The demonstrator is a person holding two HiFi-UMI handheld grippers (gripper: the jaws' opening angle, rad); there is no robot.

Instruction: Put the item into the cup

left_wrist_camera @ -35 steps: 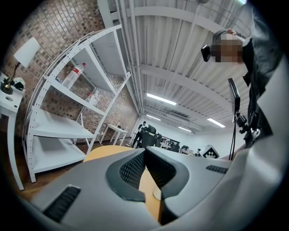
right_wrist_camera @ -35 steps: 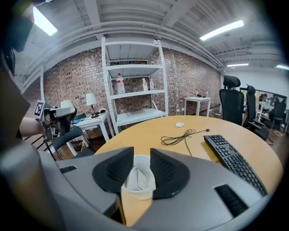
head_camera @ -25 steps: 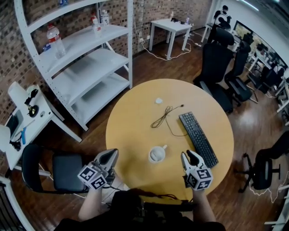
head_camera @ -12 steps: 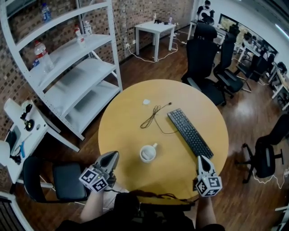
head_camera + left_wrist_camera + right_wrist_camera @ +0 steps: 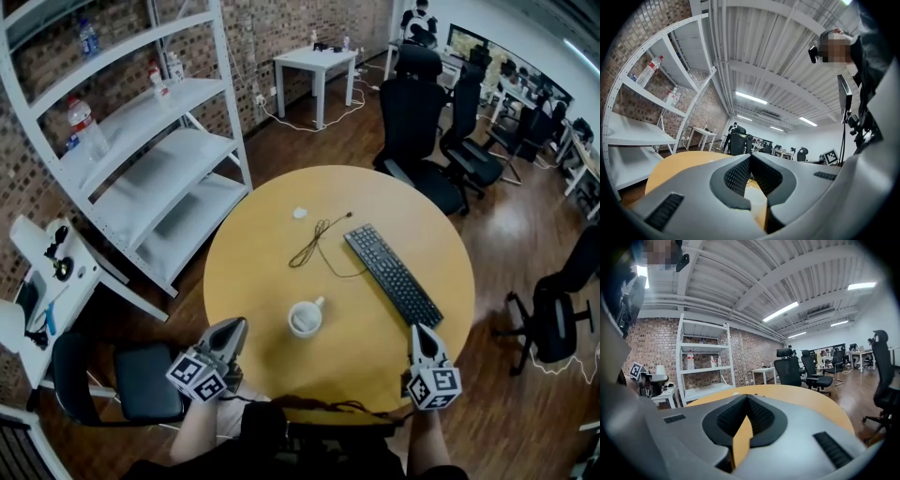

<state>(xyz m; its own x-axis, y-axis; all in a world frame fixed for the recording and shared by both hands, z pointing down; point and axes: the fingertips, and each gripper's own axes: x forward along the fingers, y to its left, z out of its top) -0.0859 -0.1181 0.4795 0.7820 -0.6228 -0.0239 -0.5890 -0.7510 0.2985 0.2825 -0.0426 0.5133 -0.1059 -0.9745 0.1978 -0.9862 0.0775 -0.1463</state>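
Two closed, empty tools wait at the near edge of the surface (image 5: 253, 272): left tool (image 5: 234, 326), right tool (image 5: 419, 330). The cup (image 5: 304, 319) stands between them; a small white item (image 5: 300, 213) lies beyond the cable (image 5: 319, 242). Open wide before reaching, clearing the cable.

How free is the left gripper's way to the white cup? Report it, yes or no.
Probably yes. The left gripper hangs at the near edge of the table; the cup stands close by, toward its right, with nothing lying between them. Its jaws are shut, so they must open first.
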